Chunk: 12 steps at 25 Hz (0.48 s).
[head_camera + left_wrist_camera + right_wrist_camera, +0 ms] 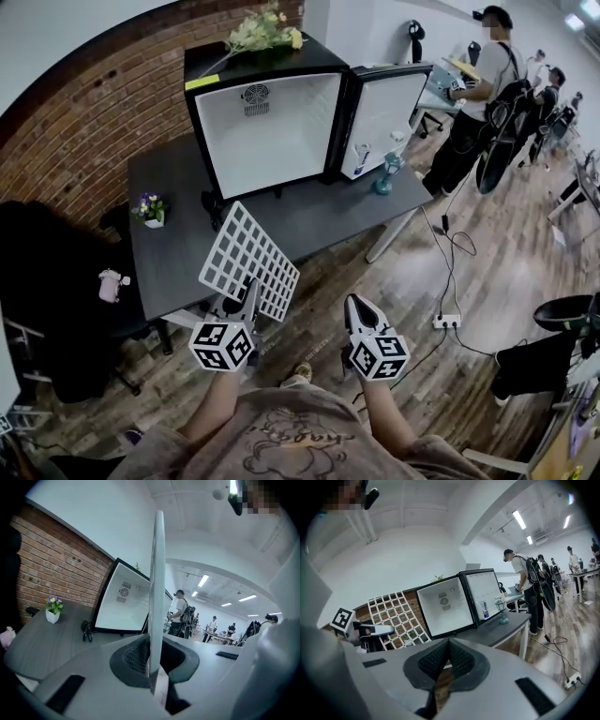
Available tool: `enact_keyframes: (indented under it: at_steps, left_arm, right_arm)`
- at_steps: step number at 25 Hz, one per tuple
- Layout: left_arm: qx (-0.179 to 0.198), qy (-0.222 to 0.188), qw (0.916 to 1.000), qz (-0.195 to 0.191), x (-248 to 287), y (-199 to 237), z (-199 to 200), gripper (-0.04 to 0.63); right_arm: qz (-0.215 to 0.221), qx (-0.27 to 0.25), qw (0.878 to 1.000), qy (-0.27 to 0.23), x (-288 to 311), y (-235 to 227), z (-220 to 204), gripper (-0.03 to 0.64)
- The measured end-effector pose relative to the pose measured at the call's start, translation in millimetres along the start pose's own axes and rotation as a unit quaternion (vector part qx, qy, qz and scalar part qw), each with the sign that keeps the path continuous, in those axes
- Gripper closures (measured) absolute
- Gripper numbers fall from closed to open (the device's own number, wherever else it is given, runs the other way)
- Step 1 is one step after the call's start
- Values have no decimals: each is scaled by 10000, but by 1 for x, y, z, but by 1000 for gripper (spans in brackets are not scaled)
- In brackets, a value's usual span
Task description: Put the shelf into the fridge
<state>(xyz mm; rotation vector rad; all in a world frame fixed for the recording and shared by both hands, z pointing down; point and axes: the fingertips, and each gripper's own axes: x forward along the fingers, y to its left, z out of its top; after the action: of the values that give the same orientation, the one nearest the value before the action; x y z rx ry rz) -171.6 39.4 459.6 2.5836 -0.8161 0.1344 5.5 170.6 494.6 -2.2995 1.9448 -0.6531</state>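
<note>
The white wire-grid shelf [248, 261] hangs tilted over the near edge of the dark table [178, 244]. My left gripper [247, 298] is shut on its near edge. In the left gripper view the shelf [157, 592] shows edge-on as a thin upright strip between the jaws of the left gripper [154, 667]. The black mini fridge [267, 117] stands at the back of the table, its door [384, 117] swung open to the right and its white inside bare. My right gripper [359, 314] is shut on nothing, to the right of the shelf, in front of the table. The right gripper view shows the shelf [393, 618] and the fridge [445, 604].
A small potted flower [150, 208] and a black object [214, 208] sit on the table's left part. A blue lantern [386, 173] stands by the fridge door. Flowers [265, 30] lie on the fridge. People [478, 94] stand at the right; a power strip [444, 321] lies on the floor.
</note>
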Motion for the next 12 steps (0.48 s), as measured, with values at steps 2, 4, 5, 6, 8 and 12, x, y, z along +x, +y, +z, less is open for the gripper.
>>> enact_keyframes:
  at_steps: [2,4,5,6,8,12]
  left_arm:
    - [-25,-34,10000,69,12,-1,1,548]
    - [-52,-55,9999,127,23,-1,4,548]
    - [-61,-58,9998,153,28,-1,5,549]
    - [-68,-54,9998,173,32,-2,6,548]
    - [-92,-50,9998,194,39,-2,7,548]
    - [-148,-141,9996,192,55,0,13,548]
  right_arm:
    - [79,-2,10000,-3,11,-11,7,618]
    - [136,14,9999,-24,21,-21,16,618]
    - [158,22,9999,-33,26,-25,20,618]
    - [177,33,9998,-35,29,-28,23,618]
    - [218,53,9997,-27,35,-33,26,618]
    - [308,41,9995,-14,51,-40,27,618]
